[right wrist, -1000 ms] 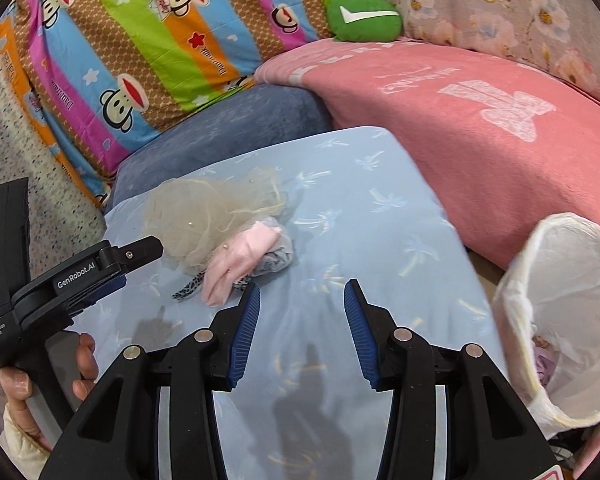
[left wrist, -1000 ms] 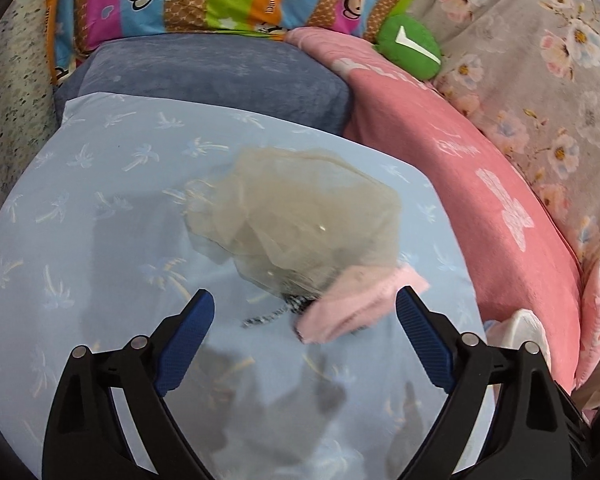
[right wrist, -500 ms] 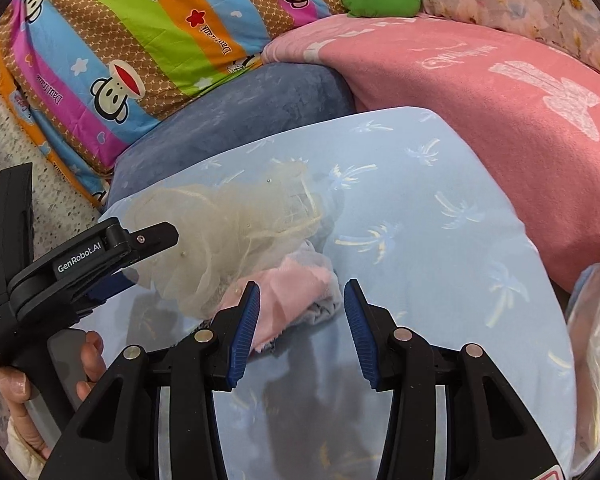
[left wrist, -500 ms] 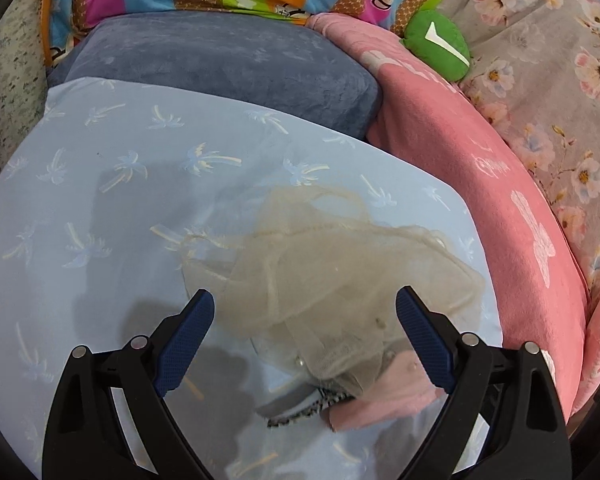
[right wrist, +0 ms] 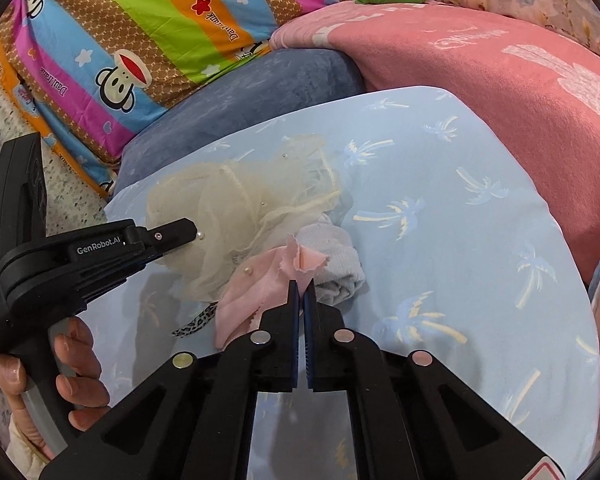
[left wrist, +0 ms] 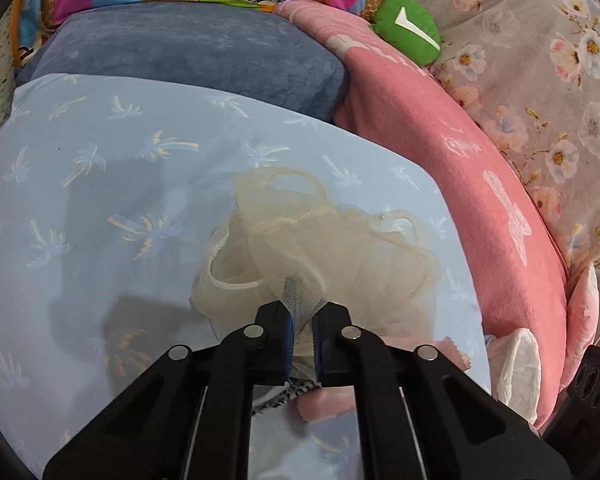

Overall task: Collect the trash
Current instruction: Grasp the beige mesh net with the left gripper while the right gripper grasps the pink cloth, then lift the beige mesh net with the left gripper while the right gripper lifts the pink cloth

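- Jaws of the left gripper (left wrist: pixel 300 320) have just been closing and now pinch a tuft of the cream mesh fabric (left wrist: pixel 320 248), which bunches up between the blue pads.
- Jaws of the right gripper (right wrist: pixel 300 292) have likewise just been closing; they clamp a raised fold of the pink cloth scrap (right wrist: pixel 260 284), its frayed edge sticking up just above the tips.
- Beside the pink scrap, touching it on the right, lies a crumpled grey cloth (right wrist: pixel 336 260); a leopard-print strip (right wrist: pixel 196 322) pokes out from under the pile on the left.
- All these scraps sit together in one heap on the light blue pillow (right wrist: pixel 460 216) printed with palm trees.
- In the right wrist view a hand (right wrist: pixel 66 364) grips the handle of the left gripper, whose tip reaches into the mesh.
- At the right edge of the left wrist view, a white bag rim (left wrist: pixel 518 364) shows just past the pillow's corner.
- Behind the pillow lies a dark blue cushion (left wrist: pixel 204 52), with a pink blanket (left wrist: pixel 460 152) to its right.
- Farthest back are a striped monkey-print quilt (right wrist: pixel 148 28), a green plush (left wrist: pixel 410 30) and a floral sheet (left wrist: pixel 548 80).
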The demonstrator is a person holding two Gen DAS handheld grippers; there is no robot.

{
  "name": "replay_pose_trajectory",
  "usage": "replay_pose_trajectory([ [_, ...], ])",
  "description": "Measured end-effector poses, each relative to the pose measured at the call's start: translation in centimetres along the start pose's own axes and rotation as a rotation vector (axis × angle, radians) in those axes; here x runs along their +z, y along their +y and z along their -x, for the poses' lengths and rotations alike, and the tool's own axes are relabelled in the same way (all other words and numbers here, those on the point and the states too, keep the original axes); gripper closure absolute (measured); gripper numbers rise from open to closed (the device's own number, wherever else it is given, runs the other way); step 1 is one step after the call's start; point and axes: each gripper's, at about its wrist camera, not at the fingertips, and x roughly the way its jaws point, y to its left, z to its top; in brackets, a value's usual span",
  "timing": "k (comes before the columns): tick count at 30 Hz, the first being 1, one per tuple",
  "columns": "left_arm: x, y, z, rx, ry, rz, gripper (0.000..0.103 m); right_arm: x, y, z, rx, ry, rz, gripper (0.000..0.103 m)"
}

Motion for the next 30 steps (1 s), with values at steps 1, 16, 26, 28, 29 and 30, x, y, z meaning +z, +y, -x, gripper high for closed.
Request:
replay_pose_trajectory([
  [1, -0.1, -0.3, 0.6, -0.002, -0.008, -0.007, 0.098, -0.1, 0.1, 0.5, 0.005, -0.007, 0.003, 0.101],
  [16, -0.2, -7.9, 7.7, -0.086, -0.131, -0.144, 0.1, -0.3, -1.1, 10.6, 0.018, -0.167, -0.02, 0.102],
  [26, -1.7, -9.4, 8.0, -0.056, -0.135, -0.157, 0.084, -1.2, -4.1, 14.6, -0.01, -0.203, -0.058, 0.102],
  [28, -2.0, -8.3, 7.3, -0.024, -0.124, -0.138, 0.044, -1.3, -4.5, 14.7, -0.013, -0.199, -0.064, 0.102],
  [29, -2.2, -7.8, 7.4, 0.0, -0.142, -0.124, 0.025, -1.4, -4.7, 14.6, -0.014, -0.196, -0.066, 0.102],
  [30, -2.4, -7.3, 7.3, 0.023, -0.162, -0.114, 0.019, -1.4, -4.9, 14.5, -0.016, -0.191, -0.067, 0.102],
])
